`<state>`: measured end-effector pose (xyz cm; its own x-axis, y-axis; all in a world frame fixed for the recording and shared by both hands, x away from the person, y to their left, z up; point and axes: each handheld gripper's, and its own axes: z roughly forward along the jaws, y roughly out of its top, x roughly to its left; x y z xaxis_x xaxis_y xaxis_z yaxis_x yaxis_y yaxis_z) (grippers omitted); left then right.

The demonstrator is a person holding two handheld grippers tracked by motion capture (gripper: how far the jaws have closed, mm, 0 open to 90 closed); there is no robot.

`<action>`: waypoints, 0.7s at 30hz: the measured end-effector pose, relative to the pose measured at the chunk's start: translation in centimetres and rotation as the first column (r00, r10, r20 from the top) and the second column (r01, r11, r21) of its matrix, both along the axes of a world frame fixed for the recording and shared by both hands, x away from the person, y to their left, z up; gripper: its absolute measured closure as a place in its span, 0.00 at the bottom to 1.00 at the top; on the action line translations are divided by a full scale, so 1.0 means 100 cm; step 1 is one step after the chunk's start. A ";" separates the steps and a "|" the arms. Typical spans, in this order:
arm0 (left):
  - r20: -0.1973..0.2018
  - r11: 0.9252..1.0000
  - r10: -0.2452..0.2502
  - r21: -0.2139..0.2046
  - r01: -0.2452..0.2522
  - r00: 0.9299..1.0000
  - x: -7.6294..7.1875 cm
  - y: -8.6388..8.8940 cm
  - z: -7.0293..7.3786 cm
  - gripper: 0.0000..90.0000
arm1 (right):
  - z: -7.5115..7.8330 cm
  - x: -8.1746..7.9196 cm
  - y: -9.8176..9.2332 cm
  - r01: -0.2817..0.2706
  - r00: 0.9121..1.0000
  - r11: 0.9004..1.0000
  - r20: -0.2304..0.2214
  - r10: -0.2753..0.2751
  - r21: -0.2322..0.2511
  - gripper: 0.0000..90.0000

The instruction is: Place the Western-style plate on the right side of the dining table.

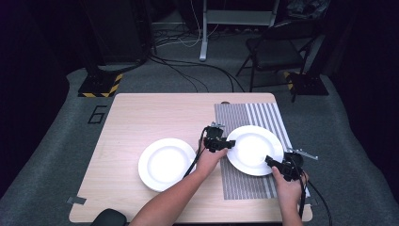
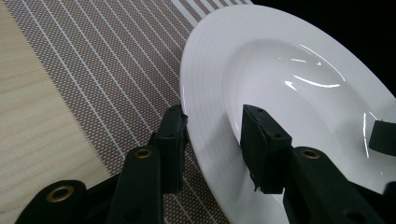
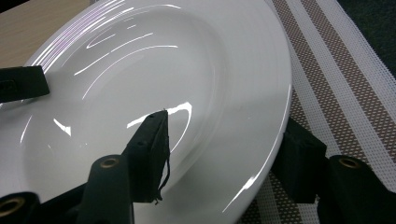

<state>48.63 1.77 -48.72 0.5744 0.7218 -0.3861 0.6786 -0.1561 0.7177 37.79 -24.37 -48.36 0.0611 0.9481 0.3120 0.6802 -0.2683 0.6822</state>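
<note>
A white plate [image 1: 254,148] lies over a brown-and-white striped placemat [image 1: 244,183] on the right half of the wooden table [image 1: 141,117]. My left gripper [image 1: 229,143] straddles its left rim. In the left gripper view [image 2: 212,135], one jaw sits under the outer edge and the other on the plate [image 2: 289,60], closed on the rim. My right gripper [image 1: 272,161] grips the near right rim. In the right gripper view [image 3: 226,149], one jaw rests over the well of the plate [image 3: 163,70] and the other sits beneath the edge.
A second white plate [image 1: 165,164] sits on bare wood to the left of my left forearm. The placemat [image 2: 102,60] runs to the table's far edge. Beyond the table are a folding chair [image 1: 273,47] and floor cables [image 1: 188,70].
</note>
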 end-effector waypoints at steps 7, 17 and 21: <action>0.005 1.000 0.002 0.004 -0.002 1.000 0.005 0.000 -0.005 0.68 | -0.006 0.008 0.001 0.000 1.000 1.000 -0.015 0.000 -0.011 0.46; -0.011 1.000 0.008 0.022 -0.008 1.000 0.012 -0.002 -0.016 0.68 | -0.012 0.014 0.000 -0.006 1.000 1.000 -0.020 0.005 -0.020 0.47; -0.002 0.999 0.012 0.029 -0.012 1.000 0.012 -0.004 -0.017 0.68 | -0.015 0.016 0.001 -0.009 1.000 0.999 -0.022 0.008 -0.036 0.47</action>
